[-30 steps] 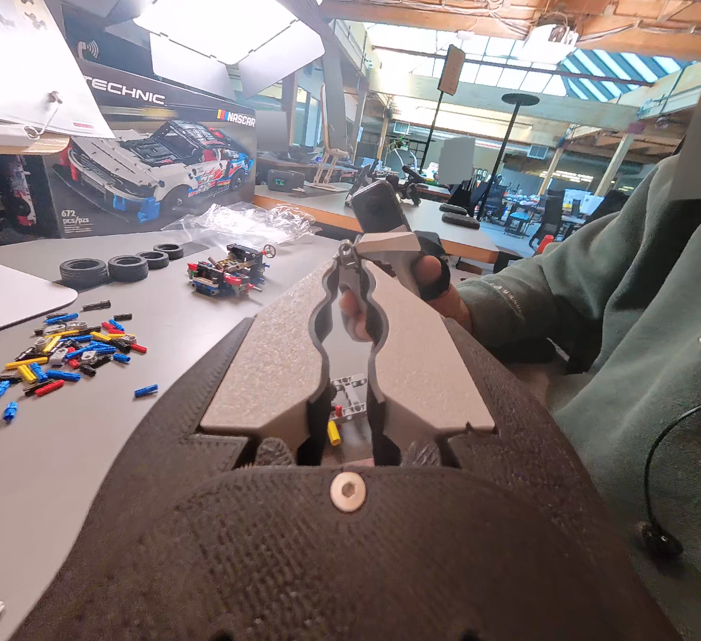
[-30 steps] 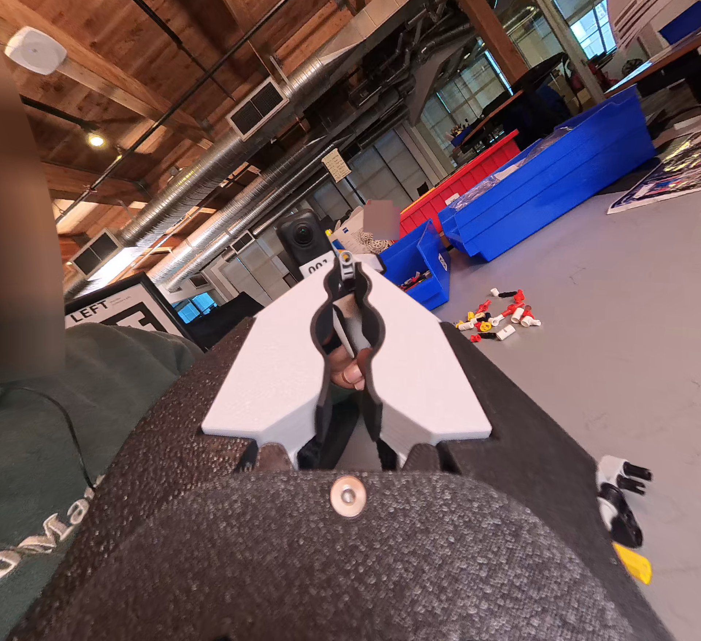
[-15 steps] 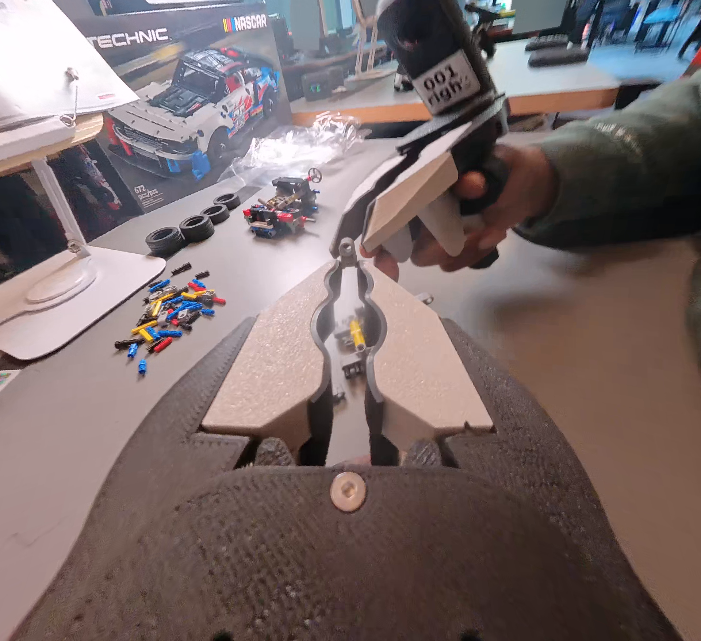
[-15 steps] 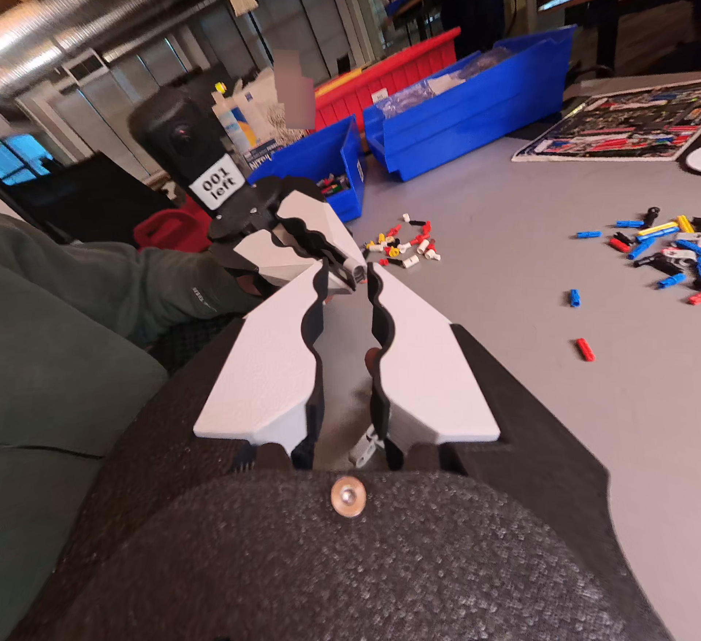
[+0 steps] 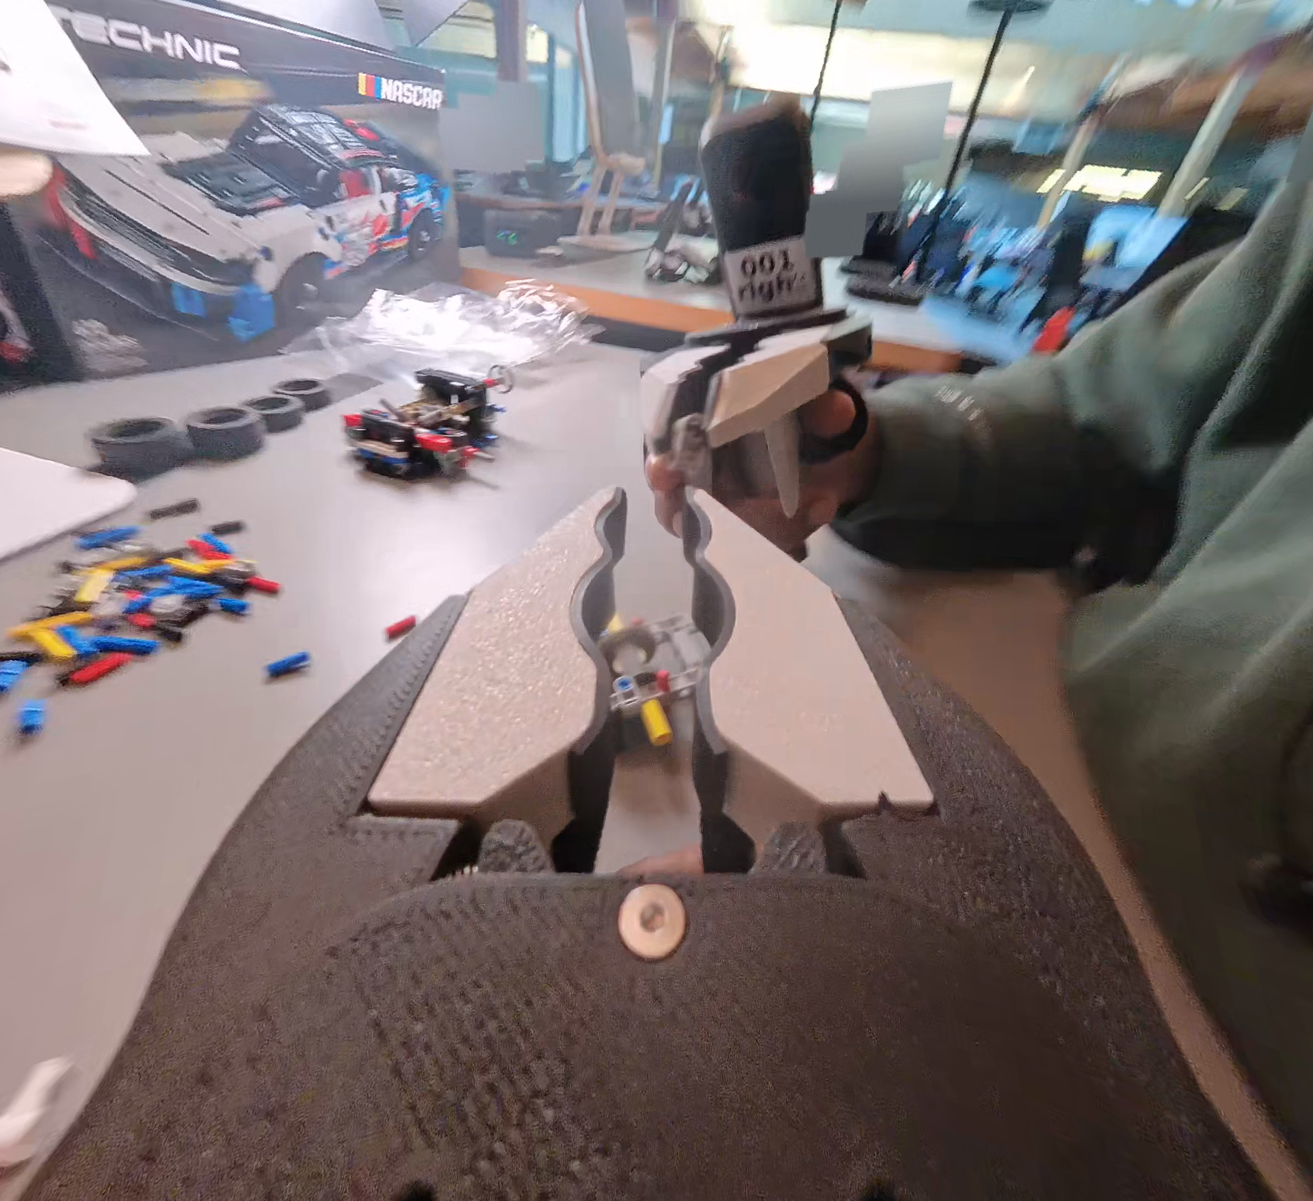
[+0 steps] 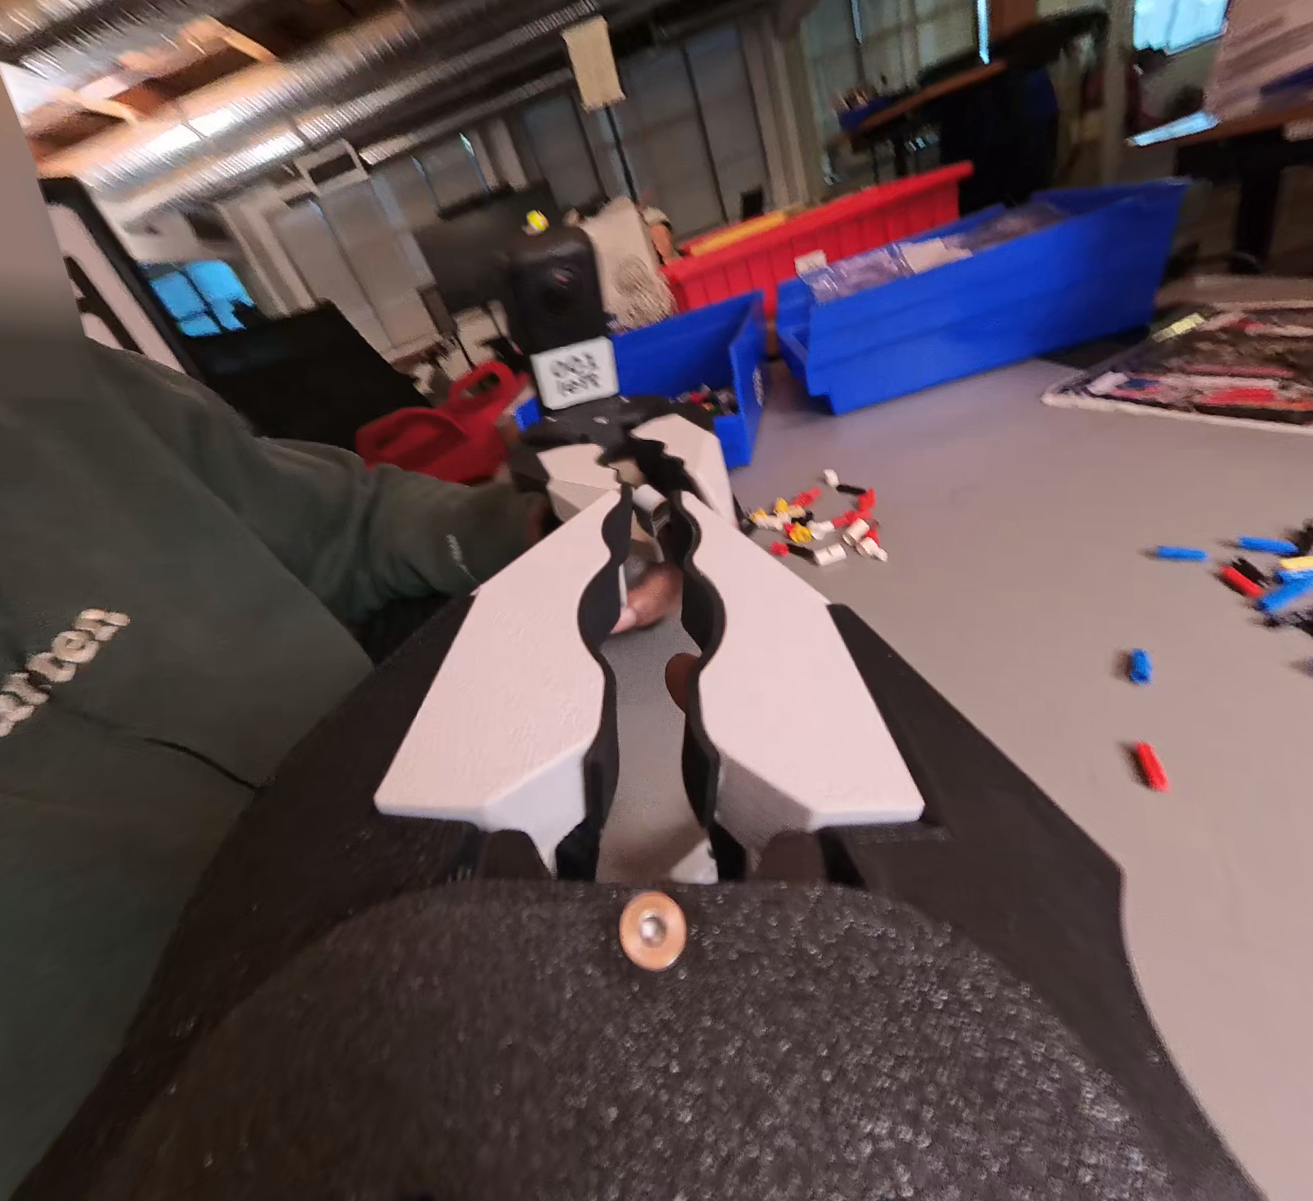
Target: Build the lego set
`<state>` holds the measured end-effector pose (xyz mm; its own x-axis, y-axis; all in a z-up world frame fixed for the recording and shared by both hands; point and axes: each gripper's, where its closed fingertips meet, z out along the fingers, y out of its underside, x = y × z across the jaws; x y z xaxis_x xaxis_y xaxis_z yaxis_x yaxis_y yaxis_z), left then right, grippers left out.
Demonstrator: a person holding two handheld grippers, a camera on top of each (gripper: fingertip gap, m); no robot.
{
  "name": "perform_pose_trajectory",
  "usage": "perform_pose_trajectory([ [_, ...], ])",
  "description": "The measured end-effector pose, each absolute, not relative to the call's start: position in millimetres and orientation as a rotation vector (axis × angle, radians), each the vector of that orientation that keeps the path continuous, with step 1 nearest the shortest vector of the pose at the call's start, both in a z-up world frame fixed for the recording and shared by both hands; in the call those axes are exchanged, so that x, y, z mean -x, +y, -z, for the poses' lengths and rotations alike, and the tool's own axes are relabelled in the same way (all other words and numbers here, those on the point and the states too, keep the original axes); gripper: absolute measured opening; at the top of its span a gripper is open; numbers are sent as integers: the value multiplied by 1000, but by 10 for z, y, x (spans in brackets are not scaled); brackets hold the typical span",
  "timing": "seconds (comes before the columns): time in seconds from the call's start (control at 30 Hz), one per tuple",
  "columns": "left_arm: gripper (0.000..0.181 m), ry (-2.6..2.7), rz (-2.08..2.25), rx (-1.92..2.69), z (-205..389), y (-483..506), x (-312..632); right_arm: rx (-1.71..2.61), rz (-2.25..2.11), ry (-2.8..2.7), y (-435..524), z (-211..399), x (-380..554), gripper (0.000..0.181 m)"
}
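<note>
While the left gripper (image 5: 654, 506) hangs low over the bench (image 5: 177, 776), its jaws are spread, with a clear gap from root to tip. Through that gap shows a small grey frame (image 5: 654, 669) with a yellow pin, apparently lying on the bench beneath rather than gripped. The right gripper (image 5: 678, 449) is just beyond the left tips and angled down toward them, its jaws pinching a grey piece (image 5: 685, 449) at the very tip. From the right wrist view the same jaws (image 6: 650, 502) are nearly together around that pale piece (image 6: 650, 507), and the left gripper (image 6: 639, 456) faces them, almost touching.

Farther back on the left are a half-built chassis (image 5: 426, 428) and, beside it, a row of four tyres (image 5: 206, 428). Nearer lies a scatter of blue, yellow, red and black pins (image 5: 121, 605). A set box (image 5: 234, 207) is upright behind them, with a crumpled clear bag (image 5: 455, 328) at its foot. On the other side lie a small heap of red, white and yellow pieces (image 6: 817, 527), blue bins (image 6: 980, 314) and a red bin (image 6: 817, 243).
</note>
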<state>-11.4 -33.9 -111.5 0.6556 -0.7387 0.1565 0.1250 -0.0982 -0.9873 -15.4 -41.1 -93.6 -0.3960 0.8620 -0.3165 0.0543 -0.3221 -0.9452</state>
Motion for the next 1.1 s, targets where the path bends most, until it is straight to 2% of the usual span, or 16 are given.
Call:
perform_pose_trajectory([
  [0.17,14,414,1117,1405,888,-434,101,1093,-1939,-1242,-477,736,81,9],
  [0.57,13,381,1414,1350,747,-572,-42,1000,-2001,-1251,-587,697,55,9],
  [0.73,5,382,1475,1345,748,-609,-57,958,-1953,-1315,-643,695,36,9],
  [0.87,5,415,1304,1435,868,-529,-36,991,-1796,-1405,-570,807,53,9],
  [1.1,4,694,595,1668,1306,-358,-3,1051,-1393,-1644,-391,1146,44,12],
])
